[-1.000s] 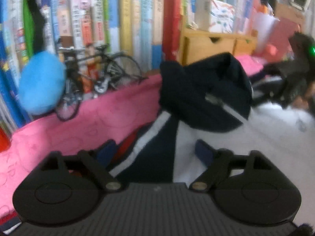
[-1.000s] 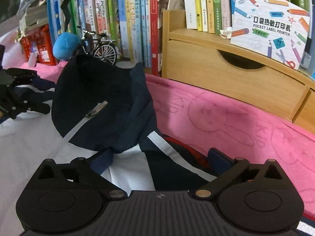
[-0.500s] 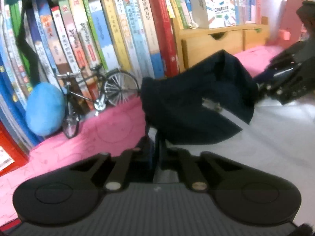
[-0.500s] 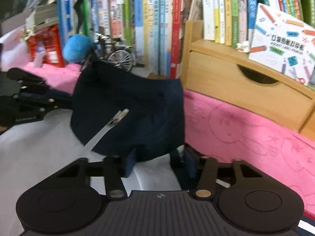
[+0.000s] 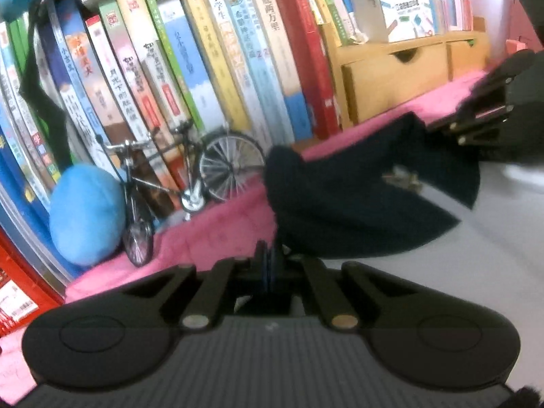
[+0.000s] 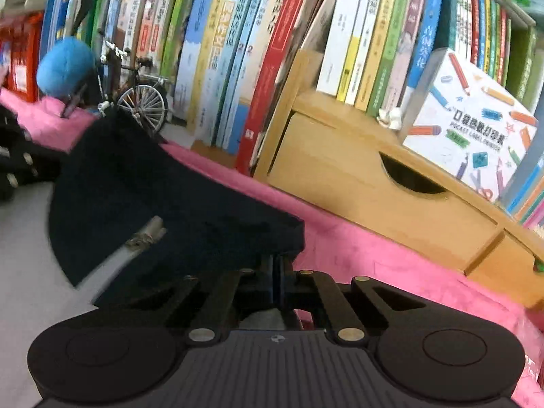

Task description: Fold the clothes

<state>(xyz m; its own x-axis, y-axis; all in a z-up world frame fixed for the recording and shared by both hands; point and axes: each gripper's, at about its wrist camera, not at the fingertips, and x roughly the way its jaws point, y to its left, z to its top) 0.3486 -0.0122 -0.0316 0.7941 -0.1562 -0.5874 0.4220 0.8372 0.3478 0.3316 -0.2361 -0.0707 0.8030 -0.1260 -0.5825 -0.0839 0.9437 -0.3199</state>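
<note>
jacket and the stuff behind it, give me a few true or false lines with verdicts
1. Both grippers are shut on the jacket. True: the left gripper and right gripper each pinch its fabric.
2. The model bicycle lies flat on the pink cloth. False: it stands upright in front of the books.
3. A blue plush ball sits beside the bicycle. True.
4. The jacket collar is red. False: it is dark navy.
5. The printer box sits on the wooden drawer unit. True.
</note>
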